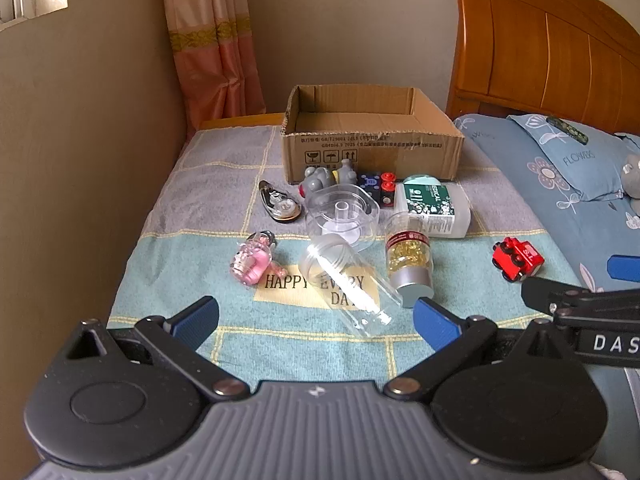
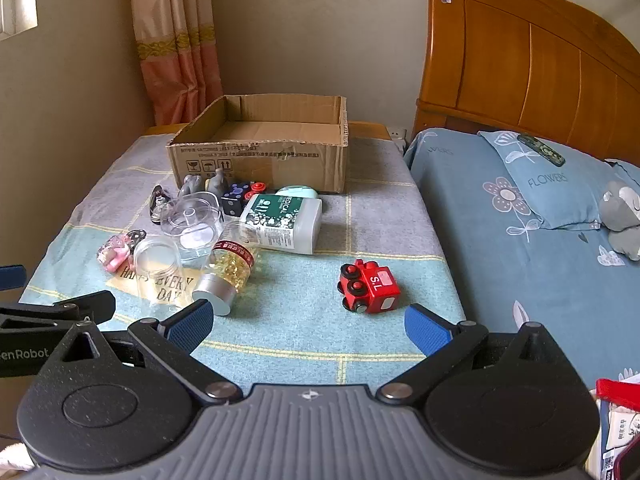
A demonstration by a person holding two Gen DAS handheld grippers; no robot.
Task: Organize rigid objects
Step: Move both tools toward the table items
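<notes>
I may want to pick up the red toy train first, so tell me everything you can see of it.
The red toy train looks like glossy hard plastic: a blocky red body, black wheels with red hubs, and a pale label reading "S.L". It lies tipped on its side, wheels facing the cluttered items, on the teal patch of the checked cloth. It sits alone, apart from the other things, touching only the cloth, near the edge beside the bed. No tool touches it.
</notes>
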